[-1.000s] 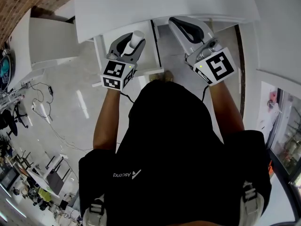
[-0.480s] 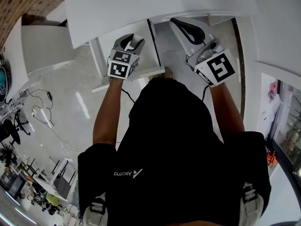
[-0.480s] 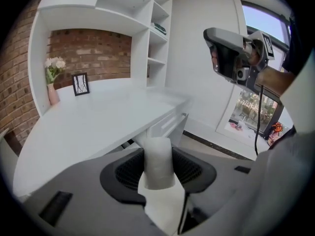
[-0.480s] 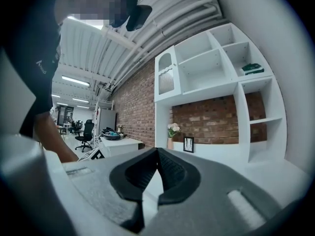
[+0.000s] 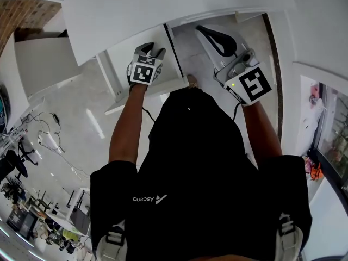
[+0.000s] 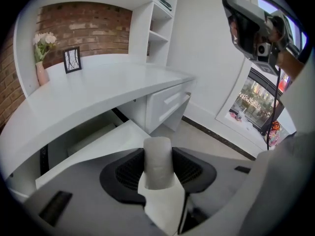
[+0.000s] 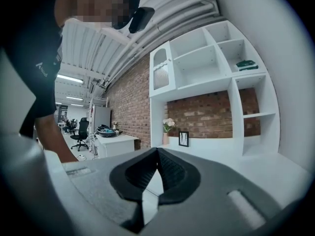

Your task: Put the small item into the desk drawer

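The small item (image 6: 157,159) is a short, matte, off-white cylinder with a rounded top. It stands upright between the black ribbed pads (image 6: 129,172) of the left gripper (image 5: 152,52), which are clamped on its two sides. In the head view this gripper and its load sit just under the front edge of the desk (image 6: 93,90), over the one pulled-out drawer (image 5: 122,58), a shallow white box with straight walls; whether the item is already below the drawer's rim cannot be told. The right gripper (image 7: 156,168) is beside the desk's front edge, to the right of that drawer. Its grey shell ends in two dark ribbed pads that meet at the tips with nothing between them. The desk is smooth, glossy white, with a long curved top. Two closed drawer fronts (image 6: 170,102) with bar handles sit in its pedestal. On the desk's far end are one pink vase (image 6: 41,73) of pale flowers (image 6: 43,38) and one small black picture frame (image 6: 72,59). Behind the desk is a rough red brick wall (image 6: 88,26) set in white open shelves (image 7: 211,58). Below the desk lies a polished pale stone floor (image 5: 81,118).
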### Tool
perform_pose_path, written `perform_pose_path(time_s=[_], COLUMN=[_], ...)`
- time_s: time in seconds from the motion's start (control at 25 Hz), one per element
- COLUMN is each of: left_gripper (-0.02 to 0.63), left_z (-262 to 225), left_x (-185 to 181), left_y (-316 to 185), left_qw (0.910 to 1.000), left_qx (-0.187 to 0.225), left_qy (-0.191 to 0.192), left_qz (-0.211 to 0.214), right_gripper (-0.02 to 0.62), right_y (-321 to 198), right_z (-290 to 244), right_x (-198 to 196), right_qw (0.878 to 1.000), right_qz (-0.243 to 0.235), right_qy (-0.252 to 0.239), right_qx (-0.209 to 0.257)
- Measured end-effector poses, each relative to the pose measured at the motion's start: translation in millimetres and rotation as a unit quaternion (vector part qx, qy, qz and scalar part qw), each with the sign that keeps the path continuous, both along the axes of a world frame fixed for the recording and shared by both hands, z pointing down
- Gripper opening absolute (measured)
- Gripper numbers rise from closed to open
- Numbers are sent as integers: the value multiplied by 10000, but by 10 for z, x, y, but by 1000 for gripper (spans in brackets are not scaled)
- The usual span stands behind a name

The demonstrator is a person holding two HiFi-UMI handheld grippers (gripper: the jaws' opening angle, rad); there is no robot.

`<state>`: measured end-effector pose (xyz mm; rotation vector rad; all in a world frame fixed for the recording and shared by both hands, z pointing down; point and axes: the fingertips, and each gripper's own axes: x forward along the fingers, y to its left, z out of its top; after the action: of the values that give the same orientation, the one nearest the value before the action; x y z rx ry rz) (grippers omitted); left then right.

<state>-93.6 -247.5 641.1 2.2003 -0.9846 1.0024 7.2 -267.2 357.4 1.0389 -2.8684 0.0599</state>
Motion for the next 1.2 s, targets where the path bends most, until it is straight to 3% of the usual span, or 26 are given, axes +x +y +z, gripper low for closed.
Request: perform_pose_path(time_s=[0.16,0.28,0.72,1.2], left_gripper=[173,173,175,178], left_z=[235,413,1033,1339], left_x=[-49,-90,-28,19], left_y=[-58,-113,-202,-247], left_qw=[9998,9993,9965,9936], left_qx=[-203,-343,-722,-1024], left_qy=[-90,-115,-326,-413], left_qz=[25,38,264,236], right_gripper=[0,0,1,0], right_y=[-75,-144,-248,-324], right_z=[32,134,480,634], right_x=[-11,7,319,473], right_qw=[9999,9990,9951,9927], right_qz=[124,275,631,754], right_qy=[-84,53,336,434], right_qx=[-72,-361,-680,-831])
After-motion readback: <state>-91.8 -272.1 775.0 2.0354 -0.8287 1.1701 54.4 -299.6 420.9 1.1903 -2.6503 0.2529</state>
